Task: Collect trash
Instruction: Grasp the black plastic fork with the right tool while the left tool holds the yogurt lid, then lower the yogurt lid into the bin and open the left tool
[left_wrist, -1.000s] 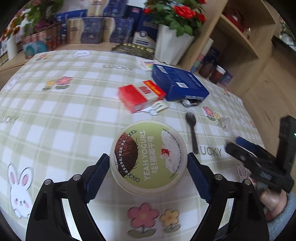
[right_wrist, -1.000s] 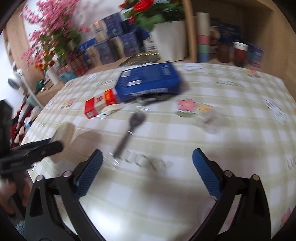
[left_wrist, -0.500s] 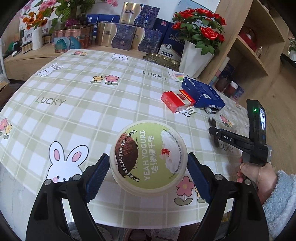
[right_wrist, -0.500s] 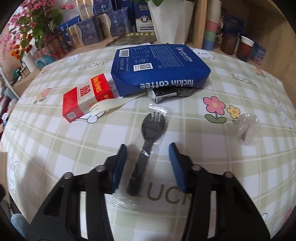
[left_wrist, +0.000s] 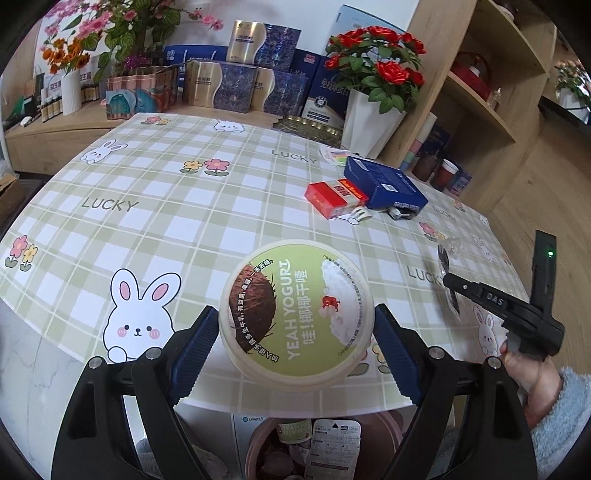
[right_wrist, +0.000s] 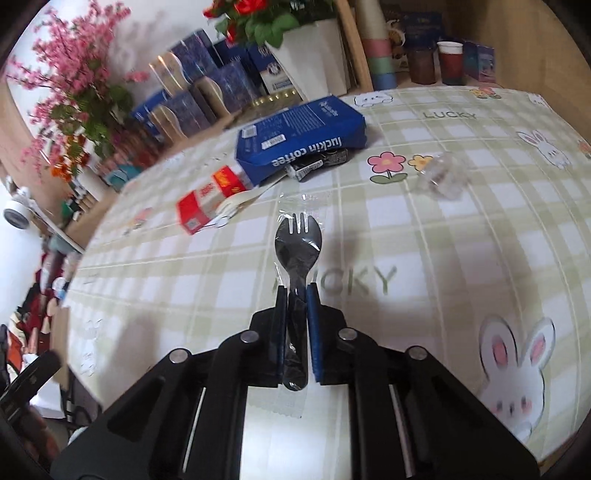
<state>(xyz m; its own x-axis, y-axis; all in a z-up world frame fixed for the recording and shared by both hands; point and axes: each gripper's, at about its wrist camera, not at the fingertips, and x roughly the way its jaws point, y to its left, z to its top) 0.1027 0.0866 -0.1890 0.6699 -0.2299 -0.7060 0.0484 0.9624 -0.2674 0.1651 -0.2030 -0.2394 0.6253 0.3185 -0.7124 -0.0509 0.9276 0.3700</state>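
I've got two tongs going. Left tongs (left_wrist: 295, 332) clamped on one yogurt tub (left_wrist: 295, 310), centre of the left view, held over the near edge of the surface (left_wrist: 184, 221). Right tongs (right_wrist: 295, 295) closing on one black spork (right_wrist: 297, 251) in clear wrap, centre of the right view; pads on its handle, head sticking out ahead, handle end hidden between the tongs.

Still on the surface, upper middle of the right view: one blue box (right_wrist: 299, 136), one red box (right_wrist: 210, 199), one white fork (right_wrist: 240, 201) partly under the blue box, one dark packet (right_wrist: 321, 162) mostly hidden under it, hard to identify. One crumpled clear wrapper (right_wrist: 443, 177) upper right, blurred.

Bottom of the left view: one bin (left_wrist: 317, 446) below the surface, cut off by the frame, labels inside unreadable. My right hand (left_wrist: 524, 365) shows at lower right there.
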